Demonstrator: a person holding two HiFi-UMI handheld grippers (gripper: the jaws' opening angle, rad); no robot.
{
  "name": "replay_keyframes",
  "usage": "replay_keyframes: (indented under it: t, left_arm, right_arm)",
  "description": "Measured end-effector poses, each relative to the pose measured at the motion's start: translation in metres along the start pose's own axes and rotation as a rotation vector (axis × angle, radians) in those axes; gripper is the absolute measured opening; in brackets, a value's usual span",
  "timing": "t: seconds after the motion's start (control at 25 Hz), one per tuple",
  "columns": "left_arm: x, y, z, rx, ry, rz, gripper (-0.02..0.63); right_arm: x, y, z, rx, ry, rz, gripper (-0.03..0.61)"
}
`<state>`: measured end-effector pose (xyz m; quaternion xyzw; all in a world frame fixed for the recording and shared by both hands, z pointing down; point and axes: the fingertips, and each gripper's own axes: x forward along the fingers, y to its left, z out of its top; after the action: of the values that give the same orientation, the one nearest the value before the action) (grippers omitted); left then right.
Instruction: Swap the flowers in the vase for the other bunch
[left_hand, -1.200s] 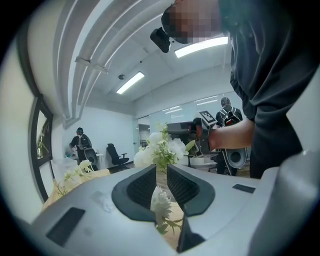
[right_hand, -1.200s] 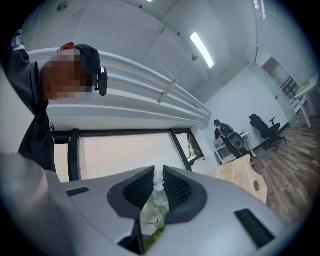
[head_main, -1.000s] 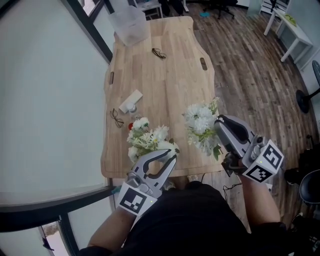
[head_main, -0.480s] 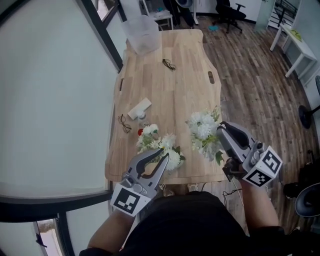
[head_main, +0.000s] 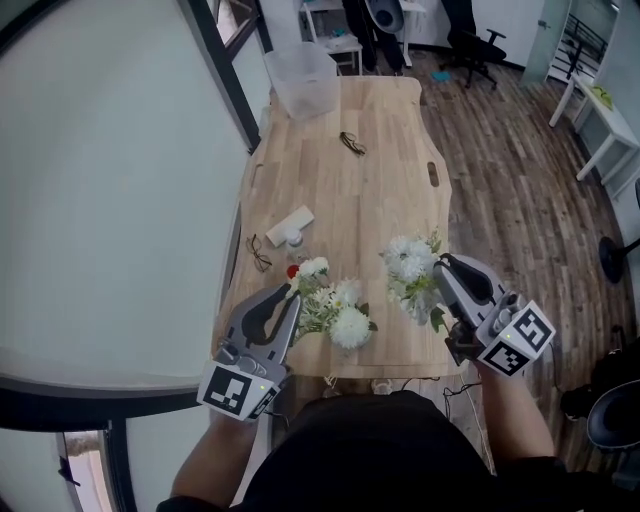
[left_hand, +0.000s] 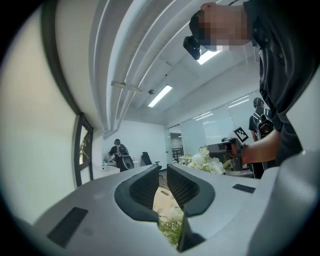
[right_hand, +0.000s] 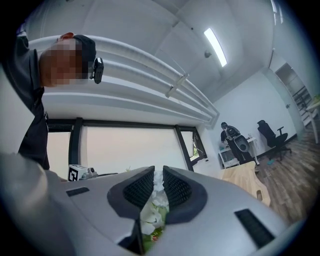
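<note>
Head view shows the right gripper (head_main: 443, 268) at the near right edge of the wooden table (head_main: 380, 200), its claw clamped on a white flower bunch (head_main: 408, 272). In the right gripper view, blooms and green leaves fill the gap between the pads. The left gripper (head_main: 289, 293) is at the near left corner, just beside a second flower bunch (head_main: 338, 308) on the table; the left gripper view shows its claw narrowly apart, nothing pinched at the tips, green foliage low in the gap.
</note>
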<state>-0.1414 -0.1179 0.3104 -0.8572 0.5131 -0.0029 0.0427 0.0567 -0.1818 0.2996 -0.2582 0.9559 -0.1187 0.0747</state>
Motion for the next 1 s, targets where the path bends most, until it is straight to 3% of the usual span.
replay_keyframes:
  t: [0.4,1.0]
  left_arm:
    - [-0.028,0.072,-0.017,-0.038,0.039,0.257,0.048]
    - [-0.044,0.084,-0.034,-0.039,0.077,0.296,0.048]
  right_arm:
    - [0.016,-0.007,-0.007,0.000,0.022,-0.002,0.071]
    - [0.031,-0.014,-0.020,-0.006,0.028,-0.017,0.061]
